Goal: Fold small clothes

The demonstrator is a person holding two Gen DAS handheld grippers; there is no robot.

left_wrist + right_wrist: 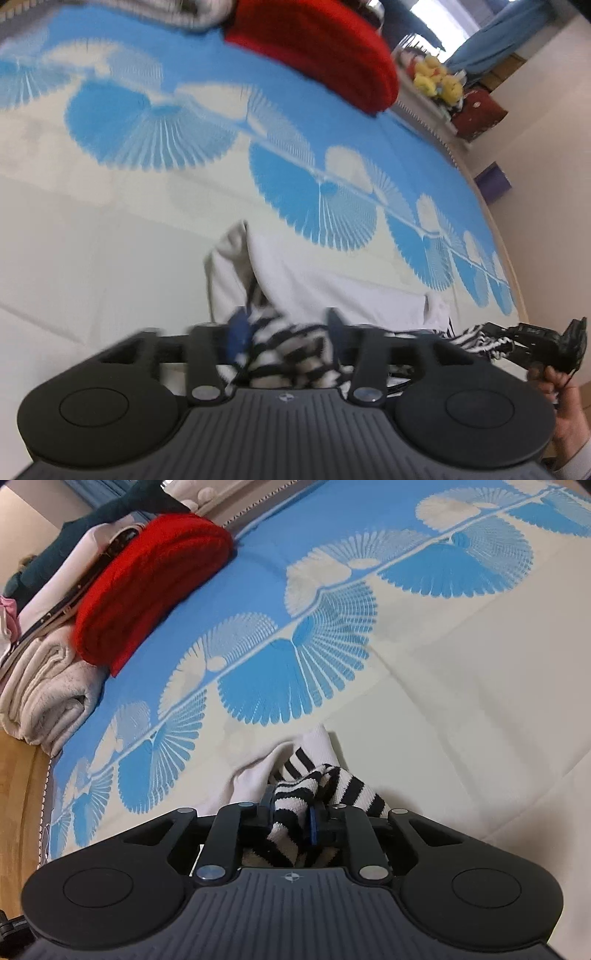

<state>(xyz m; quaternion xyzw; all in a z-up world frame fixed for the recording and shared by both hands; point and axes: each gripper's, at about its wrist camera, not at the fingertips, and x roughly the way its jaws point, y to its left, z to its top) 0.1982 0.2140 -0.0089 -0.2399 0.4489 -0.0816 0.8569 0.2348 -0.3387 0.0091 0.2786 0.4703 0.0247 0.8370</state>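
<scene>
Looks like the fold is being laid down: the striped garment [325, 786] is set mid-bed [461, 672], left tongs [284, 336] spread around it, right tongs [291, 812] barely pinching. Next, release and smoothing are needed.

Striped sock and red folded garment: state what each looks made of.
Striped sock: soft knitted fabric, probably cotton blend; fuzzy looped inner face, matte black and white bands. Red folded garment: thick knit, perhaps wool or acrylic; ribbed texture, matte, bulky fold.
</scene>
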